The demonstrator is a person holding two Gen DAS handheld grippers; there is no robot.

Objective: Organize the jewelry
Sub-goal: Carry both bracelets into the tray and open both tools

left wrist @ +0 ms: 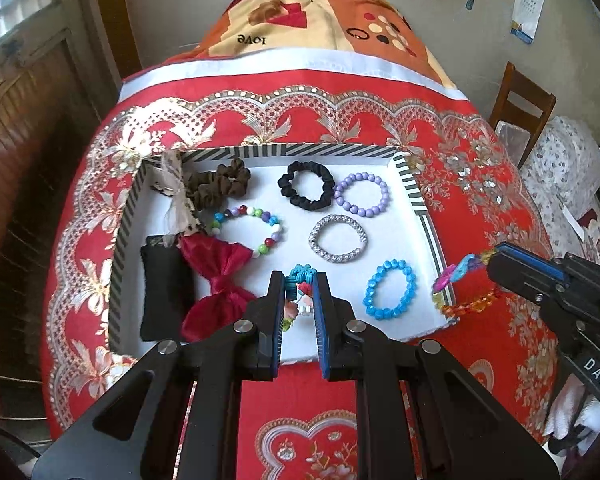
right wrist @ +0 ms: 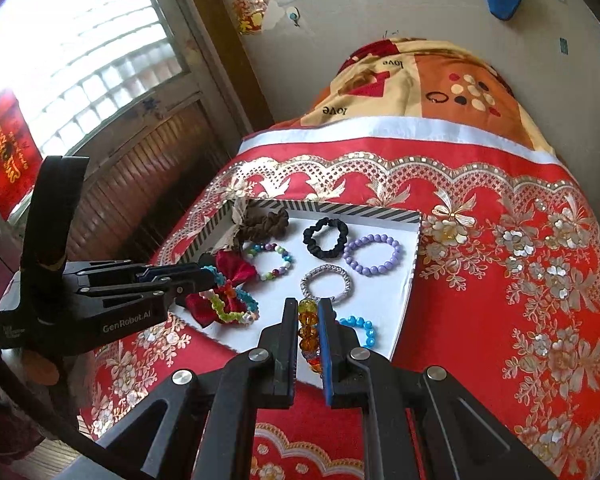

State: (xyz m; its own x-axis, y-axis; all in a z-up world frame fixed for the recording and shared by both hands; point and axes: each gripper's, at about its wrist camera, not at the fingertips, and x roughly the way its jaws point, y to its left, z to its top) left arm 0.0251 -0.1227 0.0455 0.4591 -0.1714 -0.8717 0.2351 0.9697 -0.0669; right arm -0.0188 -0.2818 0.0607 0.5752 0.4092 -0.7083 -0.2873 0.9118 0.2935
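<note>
Pinching a teal bracelet (left wrist: 299,280), the left gripper (left wrist: 299,288) hangs over the tray's (left wrist: 410,184) near edge; the right gripper (right wrist: 309,320) clamps an amber bracelet (right wrist: 308,332) above the tray's right rim, both pointing inward

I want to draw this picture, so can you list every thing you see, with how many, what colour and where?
Tray: one, white with striped rim, on the cloth.
Tablecloth: one, red and gold.
Scrunchies: one black, one brown, tray's far side.
Bead bracelets in tray: purple, multicolour, silver, blue.
Bow: one, dark red, tray's left.
Pouch: one, black, tray's left edge.
Chair: one, brown, far right.
Left gripper: holds a teal and multicolour bracelet.
Right gripper: holds an amber bead bracelet.
</note>
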